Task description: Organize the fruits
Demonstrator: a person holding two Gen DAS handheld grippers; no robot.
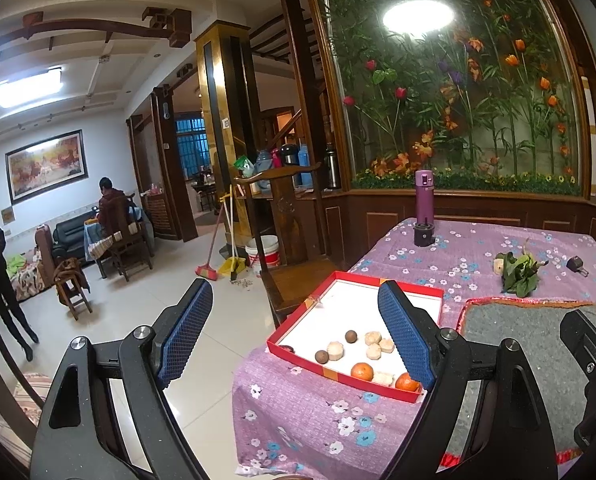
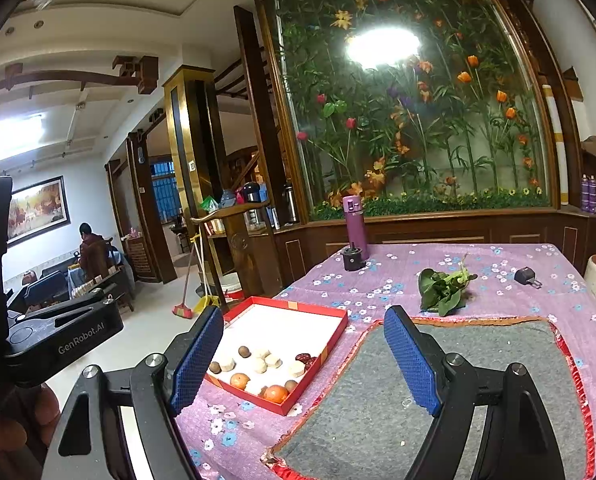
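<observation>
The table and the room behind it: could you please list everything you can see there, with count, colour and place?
Box: one, red with a white floor, near left of the table.
Oranges: two, orange, box's near end.
Peeled pieces: several, cream, mid box.
Round brown fruits: about three, brown, among them.
Mat: one, grey with red trim, right of the box.
Leaves: one bunch, green, beyond the mat.
Bottle: one, purple, far edge.
Tablecloth: one, purple, flowered.
Chair: one, dark wood, left of the table.
Broom: one, red head, on the floor.
People: two, far left.
Left gripper: blue pads, open, empty.
Right gripper: blue pads, open, empty.
</observation>
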